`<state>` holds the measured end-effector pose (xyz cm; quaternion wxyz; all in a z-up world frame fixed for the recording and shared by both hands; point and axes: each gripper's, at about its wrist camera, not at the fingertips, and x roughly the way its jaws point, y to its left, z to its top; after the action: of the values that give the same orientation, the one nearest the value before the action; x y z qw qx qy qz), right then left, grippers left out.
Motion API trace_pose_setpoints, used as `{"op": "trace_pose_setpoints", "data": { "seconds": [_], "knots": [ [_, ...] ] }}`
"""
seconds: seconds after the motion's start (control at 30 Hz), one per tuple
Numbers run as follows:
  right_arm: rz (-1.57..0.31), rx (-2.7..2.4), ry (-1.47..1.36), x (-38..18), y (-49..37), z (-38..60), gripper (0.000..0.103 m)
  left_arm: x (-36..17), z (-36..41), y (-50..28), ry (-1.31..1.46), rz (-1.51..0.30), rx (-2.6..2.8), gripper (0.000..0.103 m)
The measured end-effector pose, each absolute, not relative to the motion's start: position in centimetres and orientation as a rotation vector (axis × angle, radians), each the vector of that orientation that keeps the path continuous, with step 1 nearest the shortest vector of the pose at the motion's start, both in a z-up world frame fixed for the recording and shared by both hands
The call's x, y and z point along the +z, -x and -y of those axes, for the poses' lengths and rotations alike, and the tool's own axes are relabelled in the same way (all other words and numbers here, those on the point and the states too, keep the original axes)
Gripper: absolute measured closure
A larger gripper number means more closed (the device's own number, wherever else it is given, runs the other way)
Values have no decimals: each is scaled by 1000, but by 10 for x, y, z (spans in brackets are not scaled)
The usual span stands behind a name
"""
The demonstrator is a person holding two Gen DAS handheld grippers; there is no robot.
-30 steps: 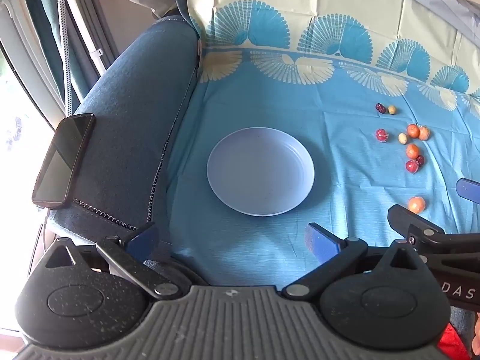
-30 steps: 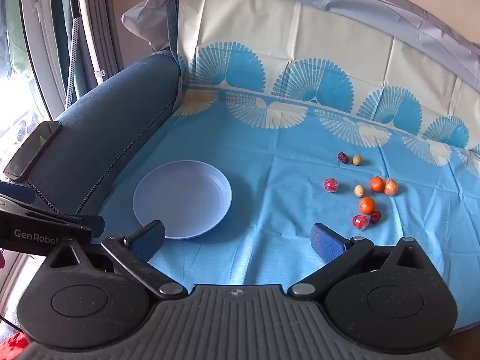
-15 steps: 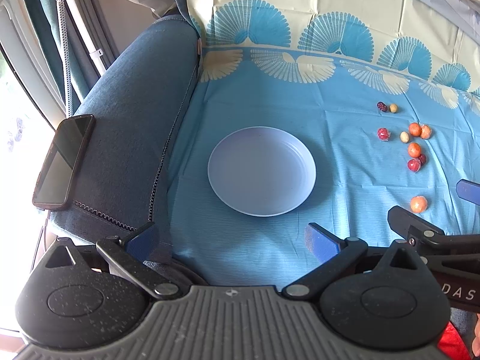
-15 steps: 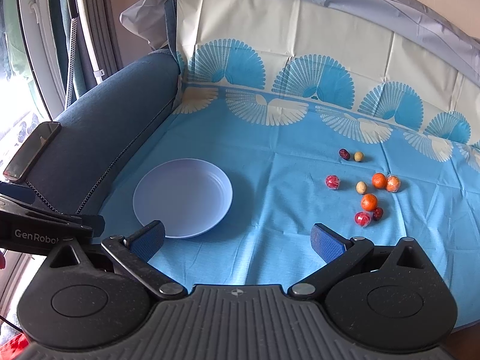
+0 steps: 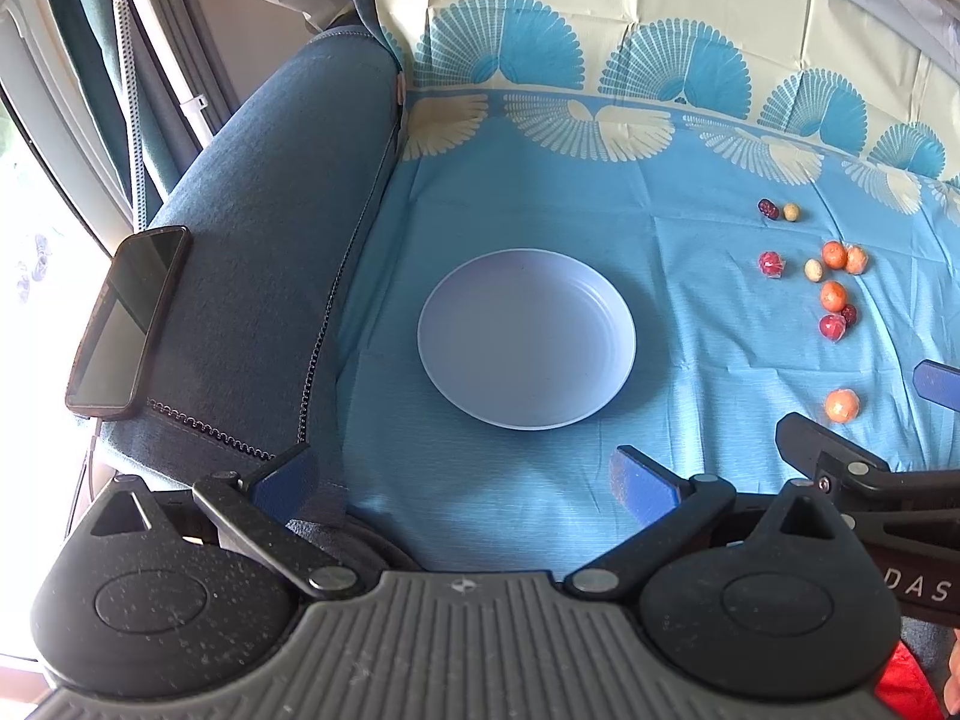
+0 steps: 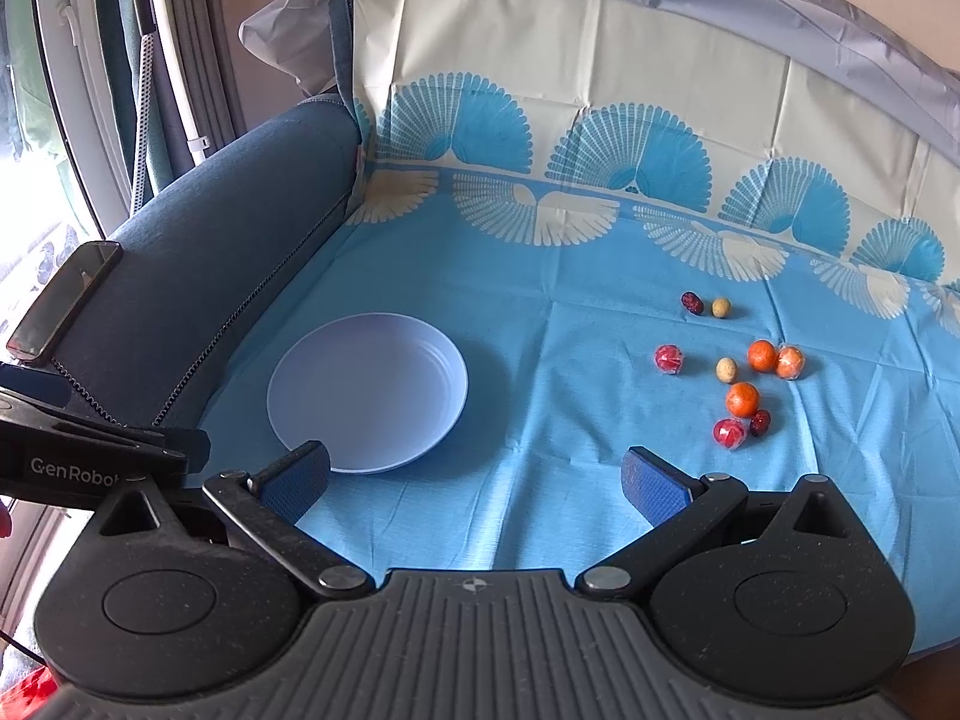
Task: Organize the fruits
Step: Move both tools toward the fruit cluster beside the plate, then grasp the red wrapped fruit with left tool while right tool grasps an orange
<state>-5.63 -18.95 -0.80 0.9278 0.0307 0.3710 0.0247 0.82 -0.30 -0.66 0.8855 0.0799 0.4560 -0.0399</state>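
**Progress.** Nothing sorted so far, judging by the layout. The pale lilac plate (image 6: 366, 393) sits bare on the blue fan-print cloth (image 6: 540, 498), which covers a sofa seat. All fruit lies loose on the cloth, well apart from the plate, on its right. The whole job appears to remain: presumably each piece goes to the plate.

**Fruit, right wrist view.**
- Dark red date-like fruit (image 6: 692, 302), just beside a small yellowish fruit (image 6: 721, 308), farthest back.
- Red wrapped fruit (image 6: 669, 359), alone, nearest the plate.
- Second small yellowish fruit (image 6: 726, 368).
- Orange (image 6: 762, 355) touching a wrapped orange (image 6: 790, 362).
- Another orange (image 6: 743, 399), just above a second red wrapped fruit (image 6: 729, 433) and a small dark red fruit (image 6: 760, 422).

**Fruit, left wrist view only.**
- One stray wrapped orange (image 5: 842, 405), apart from the cluster, lying close to the right gripper's fingers as seen from the left; it is out of the right camera's sight.

**Grippers.**
- Left gripper (image 5: 462, 480): blue-padded fingers spread wide, holding nothing, touching nothing; it hovers over the near cloth edge, plate ahead.
- Right gripper (image 6: 474, 480): fingers likewise spread wide, nothing held, nothing touched; the plate rim shows just beyond its left pad.

**Other.** Dark smartphone (image 5: 126, 321) lying flat on the denim-blue sofa armrest (image 5: 258, 252), left of the plate.
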Motion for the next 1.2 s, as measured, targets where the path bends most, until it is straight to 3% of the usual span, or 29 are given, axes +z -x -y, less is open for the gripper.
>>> {"op": "trace_pose_setpoints", "data": {
  "seconds": [0.6,0.83,1.2],
  "knots": [
    [-776,40,-153,-23,49,207,0,-20,15,-21,-171,-997,-111,0],
    [-670,-144,-174,-48,51,260,0,-31,41,-32,-196,-1038,-151,0],
    [-924,-225,-260,-133,35,351,1,-59,114,-69,-287,-1064,-206,0]
  ]
}}
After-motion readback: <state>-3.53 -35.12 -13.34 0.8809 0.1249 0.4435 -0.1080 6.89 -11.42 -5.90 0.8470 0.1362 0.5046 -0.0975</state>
